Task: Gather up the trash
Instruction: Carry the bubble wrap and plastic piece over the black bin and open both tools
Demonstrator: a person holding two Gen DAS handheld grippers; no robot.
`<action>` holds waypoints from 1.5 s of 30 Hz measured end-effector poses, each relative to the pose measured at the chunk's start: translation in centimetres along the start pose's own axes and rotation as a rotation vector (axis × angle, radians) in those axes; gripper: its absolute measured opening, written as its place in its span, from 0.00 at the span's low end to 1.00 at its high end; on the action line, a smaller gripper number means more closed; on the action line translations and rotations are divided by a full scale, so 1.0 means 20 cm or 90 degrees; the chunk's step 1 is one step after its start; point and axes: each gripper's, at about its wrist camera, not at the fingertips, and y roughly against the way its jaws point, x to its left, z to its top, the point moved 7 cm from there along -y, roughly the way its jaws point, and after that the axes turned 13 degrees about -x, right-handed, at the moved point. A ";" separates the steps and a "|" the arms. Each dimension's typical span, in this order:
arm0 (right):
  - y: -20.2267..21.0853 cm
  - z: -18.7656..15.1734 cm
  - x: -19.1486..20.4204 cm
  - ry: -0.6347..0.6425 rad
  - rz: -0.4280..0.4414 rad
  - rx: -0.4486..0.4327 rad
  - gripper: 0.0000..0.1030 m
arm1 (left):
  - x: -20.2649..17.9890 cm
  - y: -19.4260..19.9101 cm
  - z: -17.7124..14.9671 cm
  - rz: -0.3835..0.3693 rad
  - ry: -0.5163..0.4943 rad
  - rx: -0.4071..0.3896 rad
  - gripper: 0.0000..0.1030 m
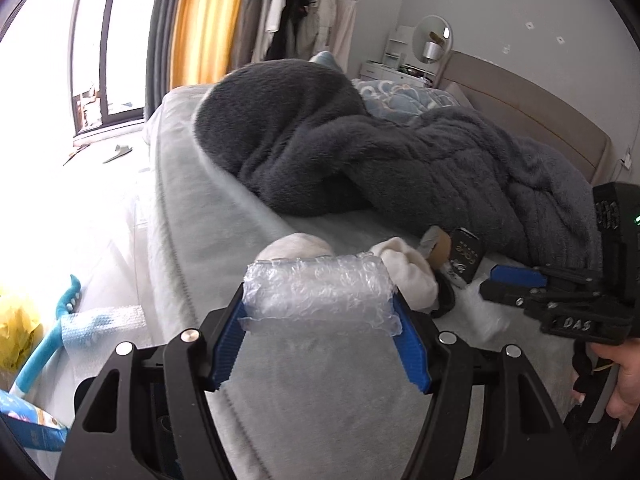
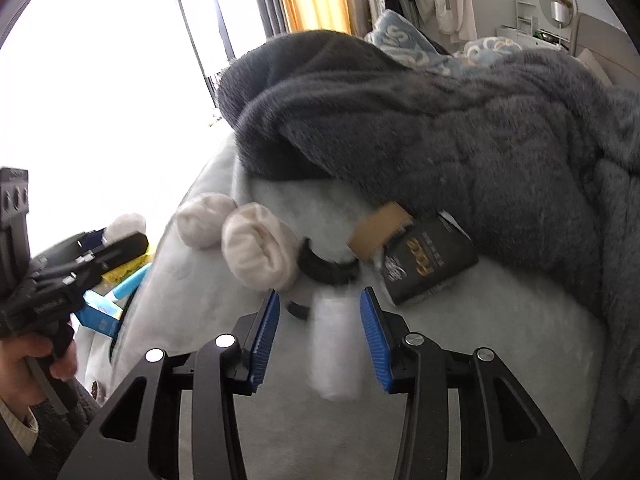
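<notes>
My left gripper is shut on a clear bubble-wrap pad and holds it above the bed's front edge. My right gripper is open, its jaws on either side of a white roll lying on the pale blue bed cover, not touching it. Beyond lie a black box with gold lettering, a brown cardboard piece, a black curved band and two rolled white socks. The right gripper also shows in the left wrist view, the left one in the right wrist view.
A dark grey fleece blanket is heaped across the bed. On the floor at the left are a yellow bag, a blue-handled tool and a blue package. A headboard and a dresser with a mirror stand behind.
</notes>
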 end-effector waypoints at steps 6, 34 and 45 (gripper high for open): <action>-0.01 0.10 0.17 0.027 0.032 -0.025 0.41 | 0.13 0.04 -0.02 0.033 0.014 0.004 0.67; -0.31 0.18 0.93 0.092 0.216 0.031 0.41 | 0.91 0.14 -0.44 0.191 0.097 0.173 0.67; -0.43 0.08 1.19 0.121 0.251 0.077 0.42 | 1.12 0.19 -0.65 0.186 0.196 0.249 0.67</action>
